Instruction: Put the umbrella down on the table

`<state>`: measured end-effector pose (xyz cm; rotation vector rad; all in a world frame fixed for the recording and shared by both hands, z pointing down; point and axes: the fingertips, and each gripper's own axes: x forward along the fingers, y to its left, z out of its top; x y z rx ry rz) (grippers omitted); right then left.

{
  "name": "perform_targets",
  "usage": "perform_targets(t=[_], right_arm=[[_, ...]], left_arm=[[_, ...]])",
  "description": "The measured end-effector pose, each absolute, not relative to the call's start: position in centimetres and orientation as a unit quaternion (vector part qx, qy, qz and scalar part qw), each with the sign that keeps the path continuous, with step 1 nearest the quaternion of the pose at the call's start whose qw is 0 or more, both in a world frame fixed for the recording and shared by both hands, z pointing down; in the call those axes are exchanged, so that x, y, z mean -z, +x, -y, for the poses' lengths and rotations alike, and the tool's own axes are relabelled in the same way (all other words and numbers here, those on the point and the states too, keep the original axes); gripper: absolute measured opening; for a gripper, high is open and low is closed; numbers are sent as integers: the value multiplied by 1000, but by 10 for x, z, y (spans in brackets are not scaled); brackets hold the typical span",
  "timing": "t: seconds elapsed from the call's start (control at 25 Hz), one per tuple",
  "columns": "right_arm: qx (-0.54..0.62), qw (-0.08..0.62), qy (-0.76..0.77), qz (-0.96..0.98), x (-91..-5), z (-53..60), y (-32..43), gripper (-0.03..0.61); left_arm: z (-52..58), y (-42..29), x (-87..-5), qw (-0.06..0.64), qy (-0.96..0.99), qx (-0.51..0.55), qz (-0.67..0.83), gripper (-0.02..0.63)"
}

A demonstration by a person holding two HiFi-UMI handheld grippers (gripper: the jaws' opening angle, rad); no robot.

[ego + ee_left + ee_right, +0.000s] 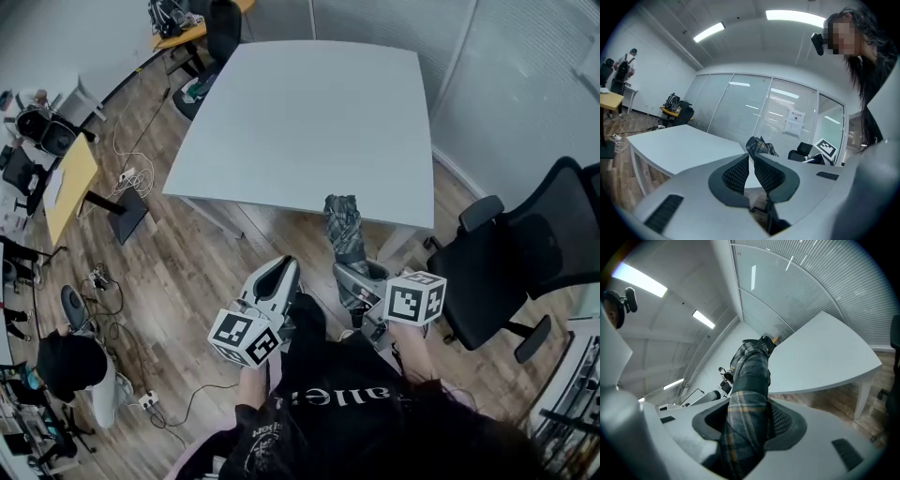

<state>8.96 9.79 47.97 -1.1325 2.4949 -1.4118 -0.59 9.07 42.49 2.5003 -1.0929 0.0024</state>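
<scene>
Head view: pale table [300, 122] fills the far middle, its near edge just beyond both grippers. Open wood floor [178, 272] lies left, and a black office chair [506, 253] crowds the right. The right gripper [359, 278] holds a folded plaid umbrella [345, 230], whose far tip overlaps the table's near edge. The left gripper [278, 272] sits just left of it.

Left gripper view: jaws are pressed together at the tips, gripping nothing. The umbrella [759, 146] pokes up beyond them.

Right gripper view: jaws pinch the umbrella [750, 394] around its middle. Its near end is cut off at the picture's bottom edge.
</scene>
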Motion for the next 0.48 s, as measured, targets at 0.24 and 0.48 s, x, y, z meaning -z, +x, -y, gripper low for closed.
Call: perform_targets(t=[0.24,0.48], right_arm=[[466,31,-383,-797,-480,-38,63,213],[470,31,-398,-787,-479,27,28,213]], left_arm=[[-22,-31,-423,209,906,0,369,46],[43,-67,-421,214,911,-3,352,46]])
